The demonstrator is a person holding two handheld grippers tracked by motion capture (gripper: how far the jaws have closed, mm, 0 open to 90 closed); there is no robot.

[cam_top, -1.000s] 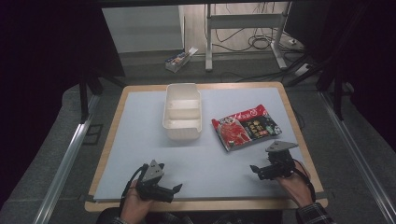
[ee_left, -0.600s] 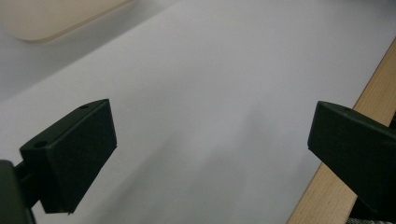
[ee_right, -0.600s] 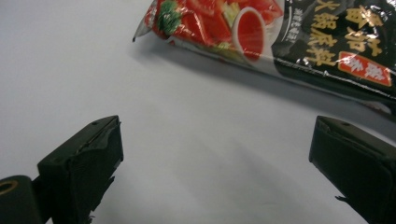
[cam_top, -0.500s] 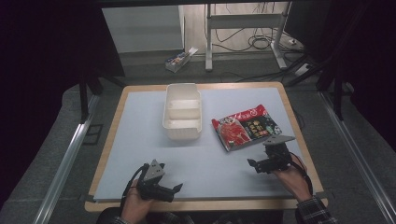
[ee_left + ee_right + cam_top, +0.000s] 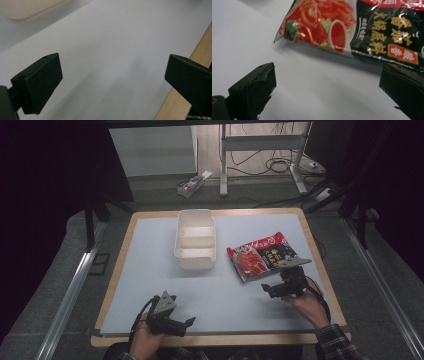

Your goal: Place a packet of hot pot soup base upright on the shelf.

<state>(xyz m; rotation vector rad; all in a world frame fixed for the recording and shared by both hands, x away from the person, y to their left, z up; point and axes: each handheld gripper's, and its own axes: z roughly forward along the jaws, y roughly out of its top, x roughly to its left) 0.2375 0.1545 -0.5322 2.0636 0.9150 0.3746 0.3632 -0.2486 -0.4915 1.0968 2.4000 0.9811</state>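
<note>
A pale sheet covered the wooden table [image 5: 310, 227], where a cream two-compartment container [image 5: 195, 240] stood empty toward the far side. Right of it lay a red-and-black food packet [image 5: 265, 256], flat on the sheet. The right gripper [image 5: 272, 289], jaws spread and empty, hovered just beside the packet's near edge. The left gripper [image 5: 184, 325], likewise released, rested near the table's front edge.

Packet [image 5: 352, 27] just ahead of the right gripper [image 5: 327, 92]: glossy printed plastic film, crinkled, with glare. Jaws of both grippers: matt black plastic. Table [image 5: 320, 265] rim beside the left gripper [image 5: 112, 85]: pale smooth wood; sheet [image 5: 105, 50] under it: matt white. Container [image 5: 195, 240] farther ahead: smooth cream plastic.
</note>
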